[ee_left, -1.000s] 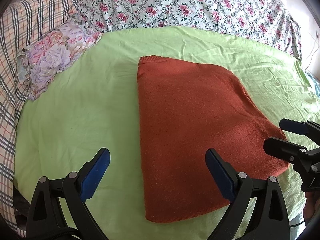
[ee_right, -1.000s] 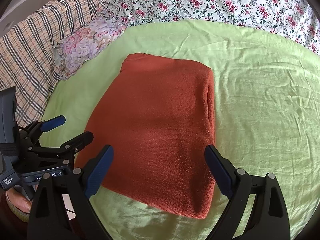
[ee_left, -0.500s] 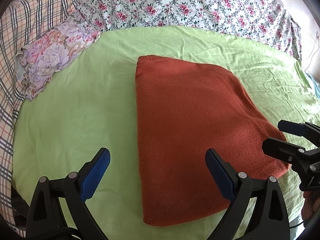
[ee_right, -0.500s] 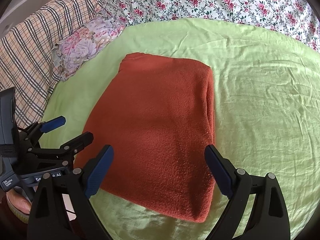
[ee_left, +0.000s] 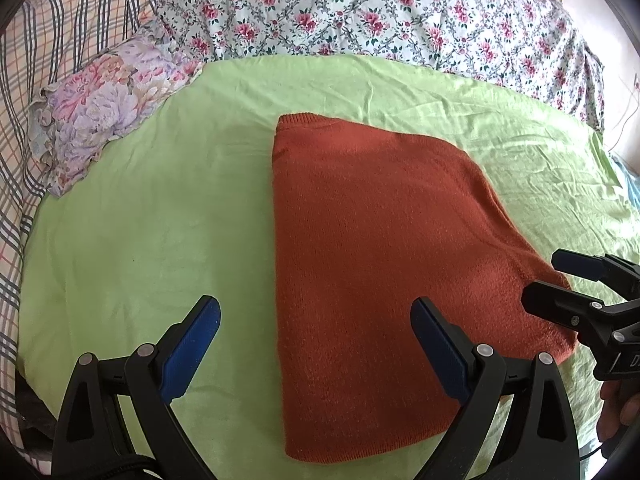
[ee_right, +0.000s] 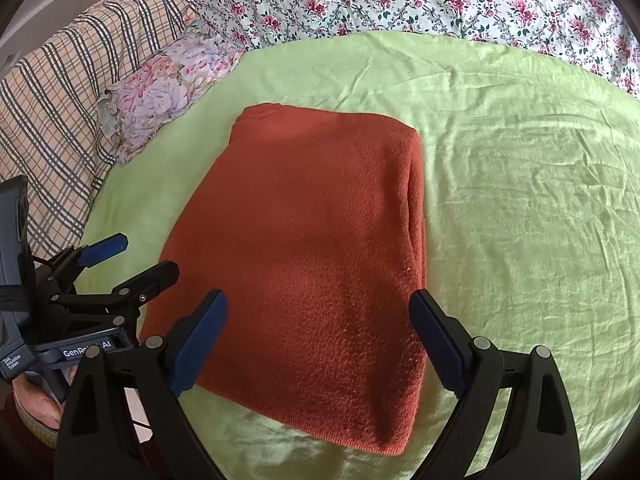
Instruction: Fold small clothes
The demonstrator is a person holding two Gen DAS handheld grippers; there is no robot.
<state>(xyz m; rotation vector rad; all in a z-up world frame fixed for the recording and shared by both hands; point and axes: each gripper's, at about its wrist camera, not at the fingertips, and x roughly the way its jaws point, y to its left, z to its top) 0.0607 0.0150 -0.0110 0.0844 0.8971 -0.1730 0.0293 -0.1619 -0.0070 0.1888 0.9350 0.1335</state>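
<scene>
A rust-orange knitted sweater (ee_left: 360, 260) (ee_right: 312, 240) lies folded into a flat rectangle on the green sheet (ee_left: 140, 220), with its thick folded edge on the right in the right wrist view. My left gripper (ee_left: 314, 312) hovers open over the sweater's near left edge, and nothing is between its blue pads. It also shows at the left of the right wrist view, left gripper (ee_right: 136, 260), just off the sweater's left side. My right gripper (ee_right: 318, 302) stands open and empty above the near end. In the left wrist view the right gripper (ee_left: 560, 282) sits by the near right corner.
A small floral pillow (ee_left: 104, 108) lies at the sheet's far left. Behind it are a plaid blanket (ee_left: 60, 20) and a rose-patterned duvet (ee_left: 360, 12) along the back. Bare green sheet (ee_right: 520, 200) spreads to the right of the sweater. A hand (ee_left: 616, 404) holds the right gripper.
The sweater lies still and both grippers stay open. The right wrist view has drifted very slightly, so the sweater's near edge sits a little lower in it.
</scene>
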